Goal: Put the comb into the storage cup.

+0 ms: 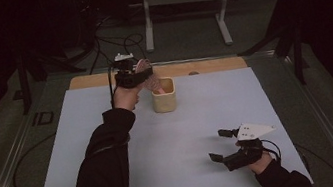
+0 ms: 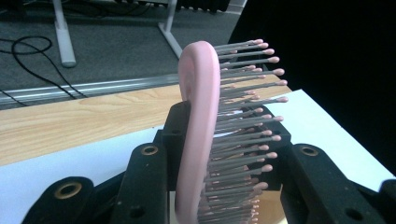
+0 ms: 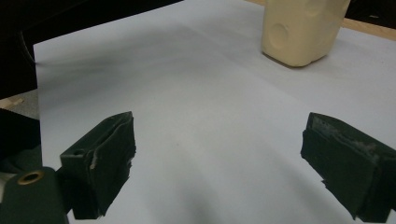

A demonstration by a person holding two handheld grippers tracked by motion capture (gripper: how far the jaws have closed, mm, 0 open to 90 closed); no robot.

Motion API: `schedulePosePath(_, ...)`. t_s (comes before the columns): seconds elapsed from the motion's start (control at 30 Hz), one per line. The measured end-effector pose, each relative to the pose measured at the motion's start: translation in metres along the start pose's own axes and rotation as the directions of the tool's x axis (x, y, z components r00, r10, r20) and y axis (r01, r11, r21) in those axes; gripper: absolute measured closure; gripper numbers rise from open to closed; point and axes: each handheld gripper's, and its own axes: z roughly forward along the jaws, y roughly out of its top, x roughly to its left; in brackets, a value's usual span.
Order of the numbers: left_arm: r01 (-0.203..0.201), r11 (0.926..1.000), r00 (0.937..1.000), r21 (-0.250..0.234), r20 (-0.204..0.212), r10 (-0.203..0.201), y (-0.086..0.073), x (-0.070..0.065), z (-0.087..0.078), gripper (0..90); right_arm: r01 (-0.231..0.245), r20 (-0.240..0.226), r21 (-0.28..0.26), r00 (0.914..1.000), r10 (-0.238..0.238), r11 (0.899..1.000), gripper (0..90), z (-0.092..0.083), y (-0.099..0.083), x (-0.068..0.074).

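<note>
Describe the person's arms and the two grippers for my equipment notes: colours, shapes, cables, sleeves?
Both arms wear dark long sleeves. The left gripper is black with a small white part on top; its jaws are black blocks with brass-ringed holes. The right gripper is black too, topped by a pale grey three-cornered plate, with a black cable looping behind it and worn, rectangular black pads.

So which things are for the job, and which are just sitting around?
For the job:
- pink hairbrush, held in the left gripper
- cream cup, right under the brush

Just around:
- right gripper, open over the white table sheet, holding nothing
- wooden strip at the far edge
- metal stand and cables on the floor
</note>
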Motion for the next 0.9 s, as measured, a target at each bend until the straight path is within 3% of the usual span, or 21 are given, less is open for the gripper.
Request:
schedulePosePath(0.23,-0.005,0.9999,0.9999,0.016,-0.009,0.005,0.0009,0.0003,0.0005,64.0,-0.001,0.002,0.0,1.0,0.001,1.0,9.7,-0.0006,0.0002,-0.0002)
schedulePosePath(0.33,-0.017,0.9995,0.9993,0.025,-0.032,0.018,0.0015,-0.0006,0.001,62.3,0.001,0.003,0.001,1.0,-0.002,1.0,9.8,-0.0004,0.0003,0.0)
schedulePosePath(0.53,-0.002,0.9996,0.9988,0.03,-0.048,0.004,0.0018,0.0011,0.0,59.8,-0.001,0.004,0.001,1.0,0.001,1.0,9.8,-0.0013,0.0003,-0.0006)
schedulePosePath(0.9,0.01,0.9991,0.9965,0.04,-0.084,-0.006,0.0035,0.0031,-0.0054,43.2,-0.001,0.004,0.0,1.0,0.001,1.0,9.7,-0.0011,0.0005,-0.0003)
